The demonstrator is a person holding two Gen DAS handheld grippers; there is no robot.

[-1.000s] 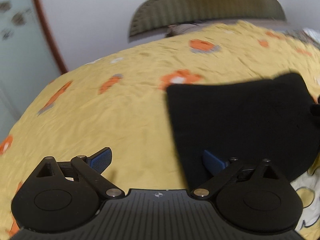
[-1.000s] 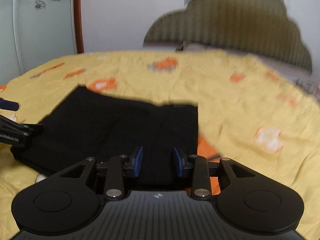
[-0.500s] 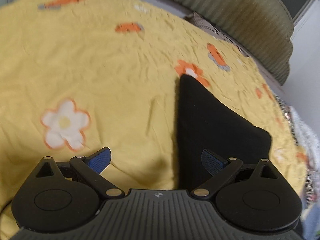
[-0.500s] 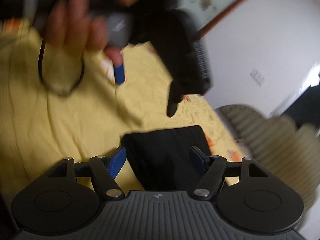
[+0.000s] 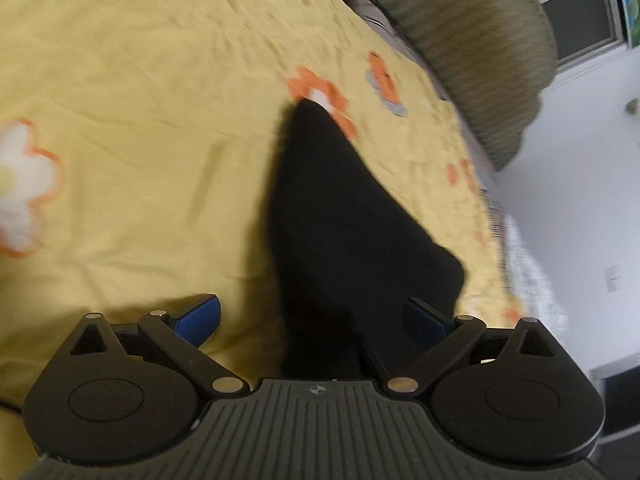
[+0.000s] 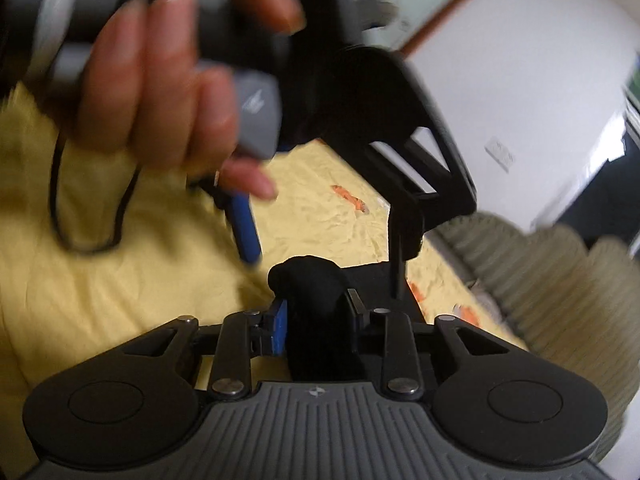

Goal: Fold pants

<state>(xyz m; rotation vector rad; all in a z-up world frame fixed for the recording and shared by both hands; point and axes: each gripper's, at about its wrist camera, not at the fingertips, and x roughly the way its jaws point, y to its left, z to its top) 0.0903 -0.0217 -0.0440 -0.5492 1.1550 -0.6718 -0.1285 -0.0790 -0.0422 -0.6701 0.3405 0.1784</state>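
Observation:
The black pants (image 5: 340, 216) lie folded on the yellow flowered bedspread (image 5: 140, 128). My left gripper (image 5: 316, 318) is open, its blue pads wide apart just above the near end of the pants. In the right wrist view my right gripper (image 6: 316, 320) is shut on a bunched edge of the pants (image 6: 312, 280). The left gripper (image 6: 320, 216) and the hand holding it (image 6: 160, 80) hang close in front of the right one, blurred.
An olive ribbed headboard (image 5: 472, 40) stands behind the bed, with a white wall (image 5: 580, 160) and a window beyond. A black cable loop (image 6: 88, 200) hangs from the hand.
My right gripper has closed on the pants edge; it was open half a second ago. The left gripper stayed open and moved closer over the pants.

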